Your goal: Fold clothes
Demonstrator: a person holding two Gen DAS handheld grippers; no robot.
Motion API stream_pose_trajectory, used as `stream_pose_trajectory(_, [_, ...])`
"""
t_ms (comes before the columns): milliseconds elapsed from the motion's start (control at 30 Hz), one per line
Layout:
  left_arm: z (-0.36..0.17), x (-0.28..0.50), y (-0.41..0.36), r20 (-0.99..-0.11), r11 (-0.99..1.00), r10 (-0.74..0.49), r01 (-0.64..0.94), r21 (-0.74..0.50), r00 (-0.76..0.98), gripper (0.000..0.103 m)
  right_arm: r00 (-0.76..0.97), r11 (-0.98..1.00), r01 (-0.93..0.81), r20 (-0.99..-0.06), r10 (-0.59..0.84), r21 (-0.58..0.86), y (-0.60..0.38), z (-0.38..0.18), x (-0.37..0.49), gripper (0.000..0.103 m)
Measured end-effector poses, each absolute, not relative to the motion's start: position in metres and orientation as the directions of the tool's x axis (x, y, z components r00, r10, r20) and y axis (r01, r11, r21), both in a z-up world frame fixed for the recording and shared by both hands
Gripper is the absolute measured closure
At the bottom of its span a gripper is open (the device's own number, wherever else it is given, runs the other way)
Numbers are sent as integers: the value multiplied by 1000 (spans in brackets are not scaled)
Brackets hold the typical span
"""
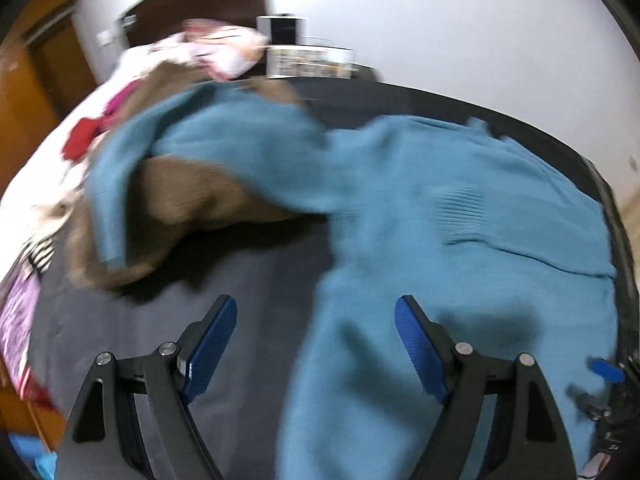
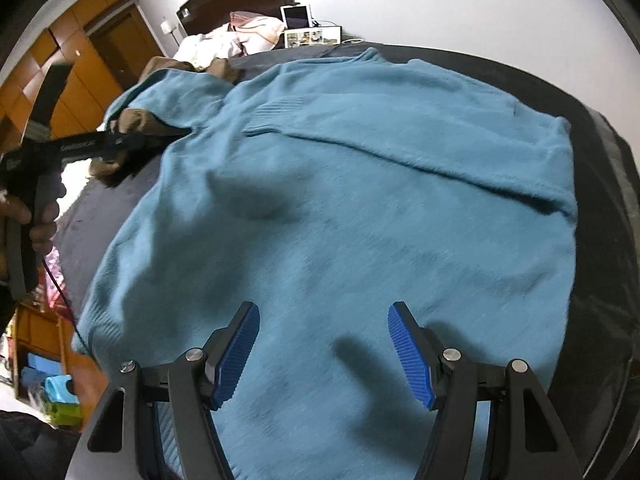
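A teal knit sweater (image 2: 340,216) lies spread on a dark grey bed cover (image 2: 592,152). One sleeve is folded across its chest, with the ribbed cuff (image 2: 280,110) near the middle. The other sleeve (image 1: 224,136) stretches left over a brown garment (image 1: 188,196). My left gripper (image 1: 316,312) is open and empty above the sweater's left edge. In the right wrist view it reaches in from the left at the armpit (image 2: 176,132). My right gripper (image 2: 322,316) is open and empty above the sweater's lower body.
A pile of white, pink and red clothes (image 1: 132,80) lies at the bed's far left. A tablet and a picture frame (image 2: 310,28) stand by the headboard. Orange wardrobes (image 2: 88,52) line the left wall. Boxes sit on the floor (image 2: 60,396) at left.
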State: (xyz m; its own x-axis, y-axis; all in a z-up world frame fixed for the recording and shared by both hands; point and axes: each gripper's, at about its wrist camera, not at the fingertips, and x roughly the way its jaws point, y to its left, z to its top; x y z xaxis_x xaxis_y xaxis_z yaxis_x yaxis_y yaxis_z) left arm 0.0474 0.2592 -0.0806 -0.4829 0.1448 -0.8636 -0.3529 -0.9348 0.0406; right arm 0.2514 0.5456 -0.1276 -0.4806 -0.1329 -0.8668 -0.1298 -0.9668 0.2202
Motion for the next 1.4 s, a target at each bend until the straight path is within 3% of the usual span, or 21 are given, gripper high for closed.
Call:
stream_pose_trajectory(133, [-77, 32, 200, -867, -971, 92, -237, 31, -490, 19, -488, -948, -169, -859, -156, 268, 542, -121, 259, 35])
stream_pose_trajectory(267, [-79, 11, 156, -866, -978, 117, -208, -16, -487, 19, -522, -919, -194, -829, -199, 343, 527, -106, 255, 35])
stream_pose_trajectory(633, [-91, -39, 96, -875, -935, 219, -349, -62, -431, 19, -581, -828, -56, -692, -428, 559, 398, -82, 144, 35])
stream_pose_trajectory(967, [-86, -46, 44, -863, -893, 305, -435, -113, -403, 19, -553, -805, 133, -630, -545, 578, 285, -71, 19, 39])
stream_pose_trajectory(1267, [-92, -44, 5, -866, -910, 317, -382, -162, -386, 19, -496, -790, 131, -650, -576, 599, 241, -101, -52, 54])
stream_pose_trajectory(1400, [-97, -43, -4, -870, -913, 328, -362, -191, -369, 19, -497, -804, 122, -665, -557, 582, 233, -110, -71, 56])
